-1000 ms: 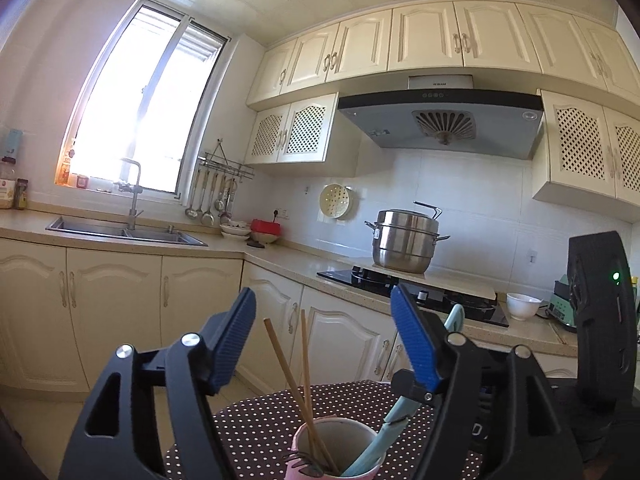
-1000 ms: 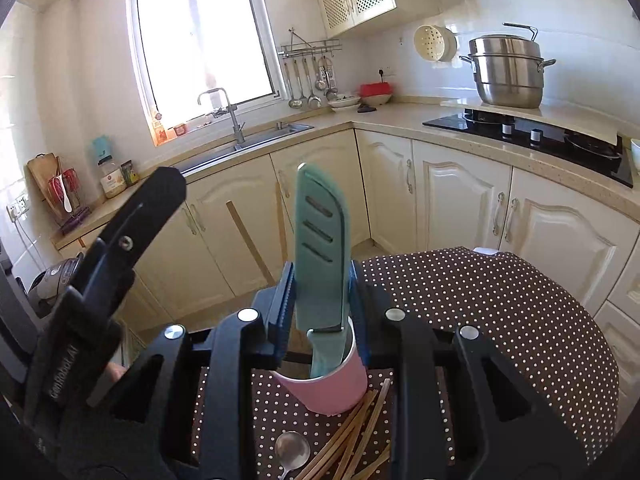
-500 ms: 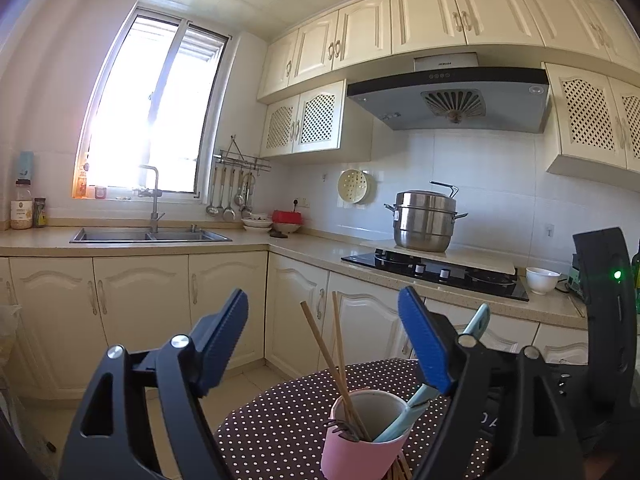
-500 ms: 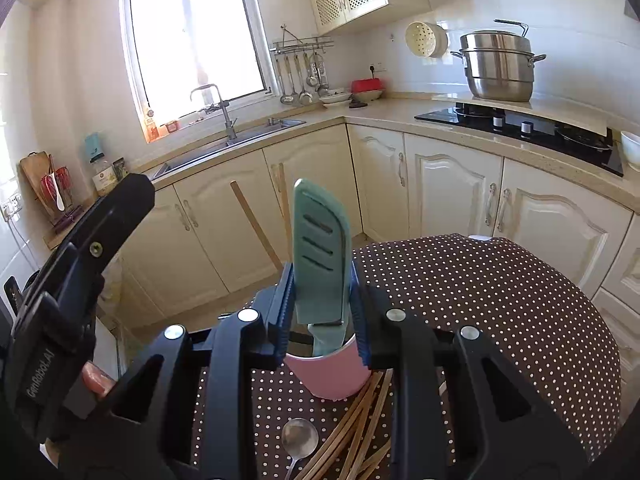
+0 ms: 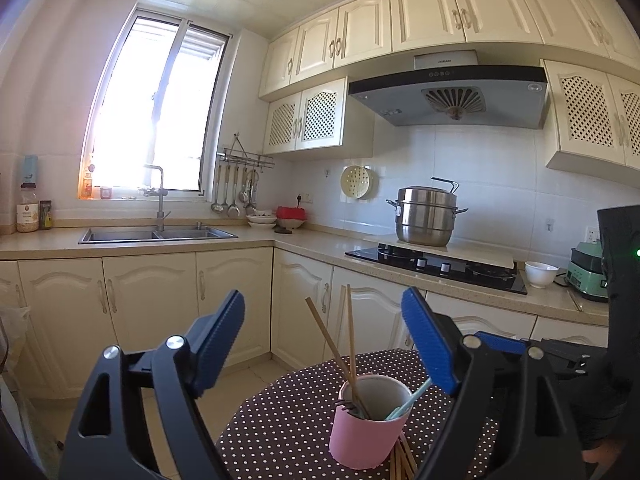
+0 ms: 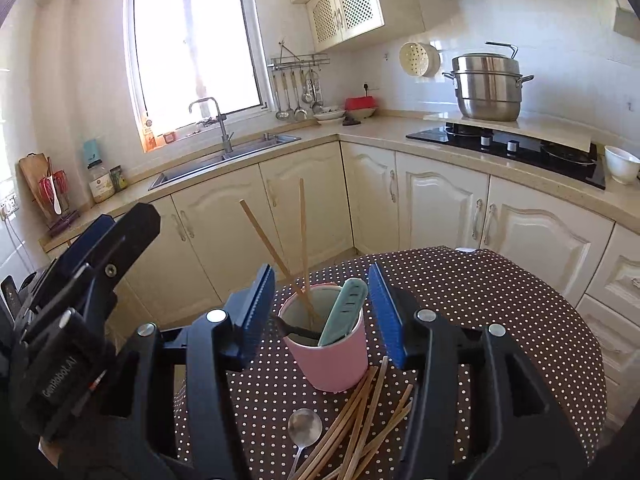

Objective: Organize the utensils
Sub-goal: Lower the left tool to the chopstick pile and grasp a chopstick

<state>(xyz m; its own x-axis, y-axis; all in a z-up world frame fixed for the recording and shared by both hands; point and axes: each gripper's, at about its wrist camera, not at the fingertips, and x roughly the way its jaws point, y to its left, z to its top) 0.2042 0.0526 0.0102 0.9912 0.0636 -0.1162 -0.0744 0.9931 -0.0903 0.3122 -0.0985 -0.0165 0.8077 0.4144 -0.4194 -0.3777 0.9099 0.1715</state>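
Note:
A pink cup (image 6: 330,354) stands on the dotted table (image 6: 500,320); it also shows in the left wrist view (image 5: 368,428). It holds two wooden chopsticks (image 6: 288,248), a teal slotted utensil (image 6: 344,312) and a dark fork (image 6: 294,330). Several loose chopsticks (image 6: 360,424) and a metal spoon (image 6: 304,428) lie on the cloth in front of the cup. My right gripper (image 6: 322,312) is open and empty, its fingers on either side of the cup's rim. My left gripper (image 5: 324,344) is open and empty, above and behind the cup.
The round table (image 5: 288,420) stands in a kitchen. Cream cabinets (image 6: 440,208) run under an L-shaped counter with a sink (image 6: 224,156), a black hob (image 6: 504,144) with a steel pot (image 6: 488,88), and a white bowl (image 6: 620,164).
My right gripper has opened and let go of the teal utensil, which now rests in the cup. Both grippers have drawn back from the cup.

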